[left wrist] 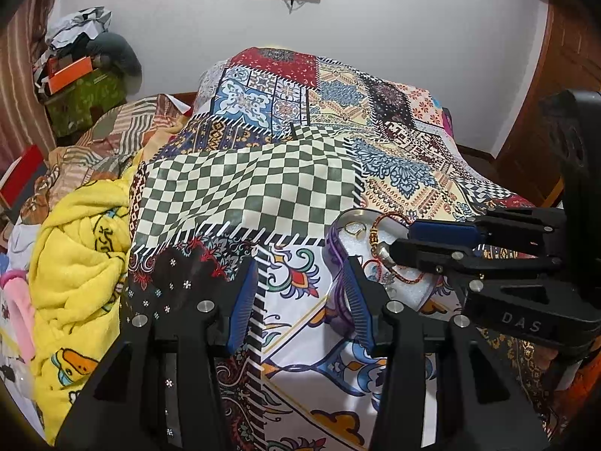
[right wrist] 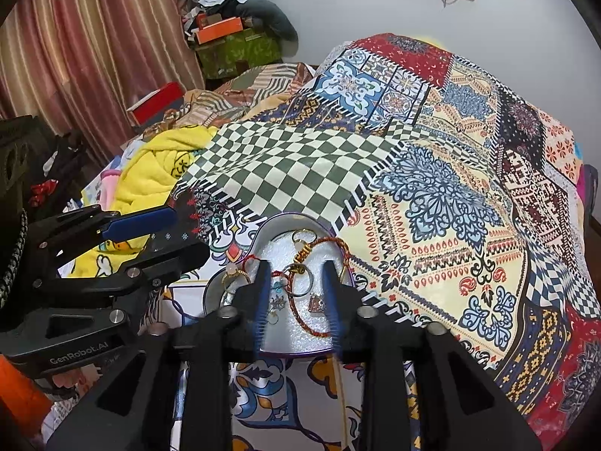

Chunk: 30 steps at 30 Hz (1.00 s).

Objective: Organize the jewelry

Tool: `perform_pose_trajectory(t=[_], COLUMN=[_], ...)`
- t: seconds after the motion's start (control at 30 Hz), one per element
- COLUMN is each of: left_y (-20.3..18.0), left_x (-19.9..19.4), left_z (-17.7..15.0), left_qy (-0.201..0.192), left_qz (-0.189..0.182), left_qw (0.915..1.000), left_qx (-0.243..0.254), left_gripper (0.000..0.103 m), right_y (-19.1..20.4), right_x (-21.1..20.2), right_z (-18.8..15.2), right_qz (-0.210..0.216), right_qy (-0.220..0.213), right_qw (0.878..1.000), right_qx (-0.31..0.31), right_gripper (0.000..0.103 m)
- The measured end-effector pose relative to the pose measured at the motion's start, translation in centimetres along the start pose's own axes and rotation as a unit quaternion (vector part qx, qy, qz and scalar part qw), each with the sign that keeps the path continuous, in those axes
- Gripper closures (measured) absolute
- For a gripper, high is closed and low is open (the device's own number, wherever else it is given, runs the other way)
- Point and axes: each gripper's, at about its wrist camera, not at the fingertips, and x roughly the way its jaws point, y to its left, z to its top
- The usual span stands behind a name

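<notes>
Jewelry (right wrist: 302, 263) sits piled in the heart-shaped tin (right wrist: 263, 233) on the patchwork bedspread (right wrist: 450, 225) — right gripper (right wrist: 296, 274) spread wide over it, gripping nothing. Left gripper (left wrist: 300, 293) hangs open just beside the tin's left rim, with bare checkered cloth beyond.

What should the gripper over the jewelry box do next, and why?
Probably lower the right gripper a little and close on the red cord bracelet. Its fingers are open and hang right over the heart-shaped box, with the bracelet and rings lying between them on the white padding. The left gripper waits open beside the box, holding nothing.
</notes>
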Motion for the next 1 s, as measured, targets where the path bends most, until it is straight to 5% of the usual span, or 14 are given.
perform_pose_trajectory(t=[0.57, 0.87, 1.0], left_y=[-1.8, -4.6, -6.0], left_x=[-6.9, -16.1, -21.7], left_z=[0.9, 1.5, 1.1], left_qy=[-0.047, -0.125, -0.187], left_qz=[-0.002, -0.003, 0.000], left_qw=[0.9989, 0.9917, 0.9816], left_qx=[0.008, 0.031, 0.036], left_gripper=[0.057, 0.057, 0.050], right_y=[1.8, 4.6, 6.4], right_x=[-9.0, -18.5, -23.7], right_z=[0.0, -0.9, -2.1], right_qz=[-0.045, -0.075, -0.088], right_qy=[-0.086, -0.181, -0.244], right_qw=[0.995, 0.981, 0.966], right_qx=[0.001, 0.001, 0.002], right_gripper=[0.067, 0.067, 0.067])
